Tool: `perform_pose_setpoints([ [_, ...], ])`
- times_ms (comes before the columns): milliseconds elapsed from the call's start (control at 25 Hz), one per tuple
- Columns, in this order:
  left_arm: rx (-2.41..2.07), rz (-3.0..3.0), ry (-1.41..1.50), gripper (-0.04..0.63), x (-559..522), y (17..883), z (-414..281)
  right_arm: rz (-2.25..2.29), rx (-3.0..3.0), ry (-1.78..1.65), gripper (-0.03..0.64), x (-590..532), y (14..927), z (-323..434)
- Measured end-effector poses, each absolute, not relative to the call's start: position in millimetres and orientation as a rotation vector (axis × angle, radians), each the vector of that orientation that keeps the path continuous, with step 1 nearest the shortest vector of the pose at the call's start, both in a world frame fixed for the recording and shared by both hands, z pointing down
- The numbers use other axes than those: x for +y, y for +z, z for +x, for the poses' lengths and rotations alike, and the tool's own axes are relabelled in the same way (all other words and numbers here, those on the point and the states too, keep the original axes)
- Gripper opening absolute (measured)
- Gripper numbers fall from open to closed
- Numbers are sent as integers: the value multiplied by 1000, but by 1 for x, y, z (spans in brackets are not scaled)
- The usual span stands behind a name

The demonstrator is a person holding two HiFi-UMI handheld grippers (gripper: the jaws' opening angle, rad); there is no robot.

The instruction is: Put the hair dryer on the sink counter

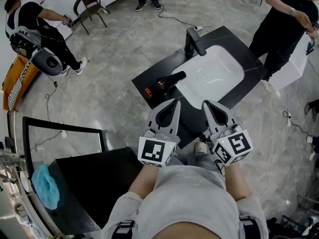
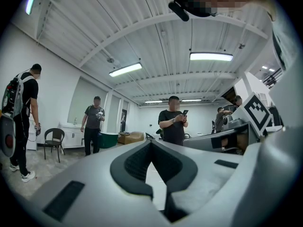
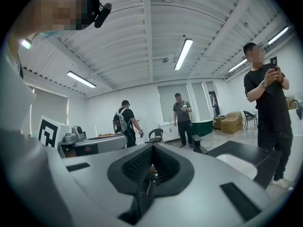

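Hair dryer (image 1: 167,82), black with an orange patch, is in neither grip. The grey left gripper (image 1: 174,103) and right gripper (image 1: 207,104) are both pressed shut on nothing, near the person. Farther out, it lies on the black sink counter (image 1: 230,37), just left of the white basin (image 1: 214,73). Placing looks done.

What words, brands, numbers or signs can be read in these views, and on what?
No readable text in any view.
Left marker cube and right marker cube: black-and-white square patterns only, no letters.
Hair dryer: small orange patch, too small to read.
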State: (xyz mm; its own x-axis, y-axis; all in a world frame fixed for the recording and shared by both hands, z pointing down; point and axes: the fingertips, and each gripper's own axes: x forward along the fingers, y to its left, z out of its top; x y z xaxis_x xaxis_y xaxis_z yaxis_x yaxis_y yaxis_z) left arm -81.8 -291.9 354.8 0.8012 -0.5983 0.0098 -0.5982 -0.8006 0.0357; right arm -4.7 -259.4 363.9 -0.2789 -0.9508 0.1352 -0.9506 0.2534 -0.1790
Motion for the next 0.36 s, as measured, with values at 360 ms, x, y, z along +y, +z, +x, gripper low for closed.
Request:
perform_pose_setpoints([
  [360, -978, 2953, 5, 3, -290, 352, -79, -1887, 2489, -356, 9, -257, 365, -2],
])
